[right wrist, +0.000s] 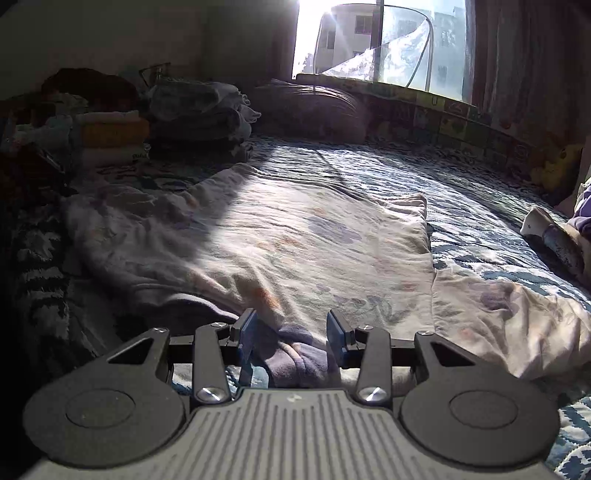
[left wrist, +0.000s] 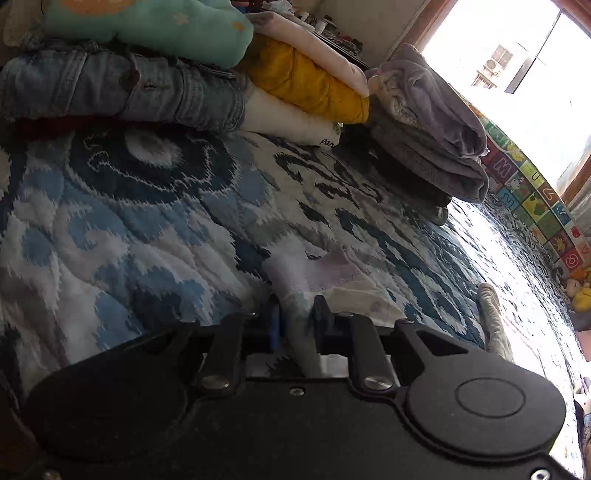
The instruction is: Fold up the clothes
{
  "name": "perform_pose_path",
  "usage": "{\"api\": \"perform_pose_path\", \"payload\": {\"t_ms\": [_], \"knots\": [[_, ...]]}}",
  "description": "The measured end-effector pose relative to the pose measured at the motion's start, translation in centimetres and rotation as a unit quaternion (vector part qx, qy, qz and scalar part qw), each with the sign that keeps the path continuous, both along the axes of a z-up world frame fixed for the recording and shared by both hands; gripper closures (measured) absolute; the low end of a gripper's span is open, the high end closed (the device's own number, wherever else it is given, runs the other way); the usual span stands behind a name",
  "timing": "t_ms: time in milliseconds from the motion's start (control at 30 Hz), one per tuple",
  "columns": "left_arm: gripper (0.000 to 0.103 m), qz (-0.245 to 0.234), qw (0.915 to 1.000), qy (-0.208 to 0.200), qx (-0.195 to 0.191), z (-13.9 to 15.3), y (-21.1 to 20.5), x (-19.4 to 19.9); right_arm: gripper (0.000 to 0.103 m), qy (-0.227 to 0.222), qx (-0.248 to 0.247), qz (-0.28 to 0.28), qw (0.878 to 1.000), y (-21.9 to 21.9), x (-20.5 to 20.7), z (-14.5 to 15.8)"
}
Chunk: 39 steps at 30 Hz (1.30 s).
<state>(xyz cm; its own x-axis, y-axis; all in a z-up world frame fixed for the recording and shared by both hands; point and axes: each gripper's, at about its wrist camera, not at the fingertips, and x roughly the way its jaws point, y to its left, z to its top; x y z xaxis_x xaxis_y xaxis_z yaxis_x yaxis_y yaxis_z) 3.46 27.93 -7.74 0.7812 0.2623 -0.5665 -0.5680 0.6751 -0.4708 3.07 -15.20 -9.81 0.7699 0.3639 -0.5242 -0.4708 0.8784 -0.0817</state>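
Right wrist view: right gripper low over the near hem of the pale printed garment, jaws moderately wide with a bunched purple cuff lying between the blue pads, which do not look pressed onto it. Looks like a straddle to take or let go of that edge; cannot tell which. Outward from the cuff the garment lies spread and mostly flat across the blue patterned quilt, with one squared corner at the far right and a wrinkled part trailing off to the near right. That could be a sleeve or a leg.

Left wrist view: left gripper with a narrow gap, pale fabric of the same garment rising between the fingers. Seems pinched, probably to hold the garment's other end taut and off the quilt. Beyond that fabric, across open quilt, a row of already folded items sits at the quilt's far edge: denim, a mint cushion-like thing, a yellow piece, grey folded blankets. Alphabet play mat borders the quilt on the window side.

Stage: garment is spread, no clear fold over the main panel. This fits either laying it out or gripping an edge for a fold.
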Motion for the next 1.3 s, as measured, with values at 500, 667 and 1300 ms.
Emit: {"api": "perform_pose_path", "payload": {"t_ms": [500,667,1300], "knots": [[0.056,-0.091,0.9878,-0.025,0.124,1.7,-6.2,1.0,0.056,0.011,0.008,0.003,1.000,-0.4,0.1,-0.4],[0.044,-0.152,0.9714,0.038,0.179,0.3,-9.8,3.7,0.054,0.015,0.031,0.001,0.999,-1.1,-0.2,0.2],[0.046,-0.345,0.9171,0.039,0.196,-0.9,-20.9,5.8,0.054,0.053,0.177,-0.090,0.979,-7.4,0.2,1.1]]}}
